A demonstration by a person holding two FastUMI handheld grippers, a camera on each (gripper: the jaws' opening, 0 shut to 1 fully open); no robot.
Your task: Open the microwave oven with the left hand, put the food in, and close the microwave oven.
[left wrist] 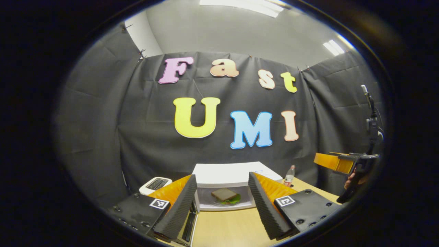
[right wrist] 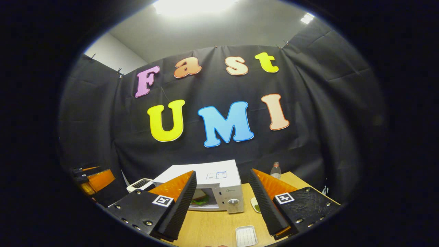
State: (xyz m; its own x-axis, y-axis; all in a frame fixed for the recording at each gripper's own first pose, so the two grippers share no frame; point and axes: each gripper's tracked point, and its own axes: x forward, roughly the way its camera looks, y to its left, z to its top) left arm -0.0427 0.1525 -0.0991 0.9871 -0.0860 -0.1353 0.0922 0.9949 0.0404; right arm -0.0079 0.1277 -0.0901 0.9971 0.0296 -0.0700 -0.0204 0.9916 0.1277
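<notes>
- My left gripper (left wrist: 223, 202) hangs with its fingers spread wide and nothing between them, held above the near part of the wooden table (left wrist: 226, 226).
- Straight ahead in the left gripper view stands the white microwave oven (left wrist: 233, 173), and its cavity is open toward me.
- The food, a sandwich (left wrist: 224, 195) with green leaf under the bread, lies on a plate inside the cavity.
- The dark open door (left wrist: 189, 224) shows edge-on at the near left, just beside my left finger.
- A white device with a dark panel (left wrist: 155, 184) sits on the table left of the oven; a clear bottle (left wrist: 289, 176) stands to the oven's right.
- At the far right of that view I see my right gripper, held by a hand (left wrist: 355, 180) well apart from the oven.
- My right gripper (right wrist: 223, 202) is likewise released, fingers far apart and empty.
- In the right gripper view the oven (right wrist: 219, 180) stands farther off and left of centre, its control knob (right wrist: 233, 201) on the right front, the sandwich (right wrist: 199, 198) visible inside.
- A small dish with something green (right wrist: 256, 206) lies right of the oven, and a white ribbed tray (right wrist: 246, 236) lies near me on the table.
- My left gripper (right wrist: 92, 180) shows at the far left edge.
</notes>
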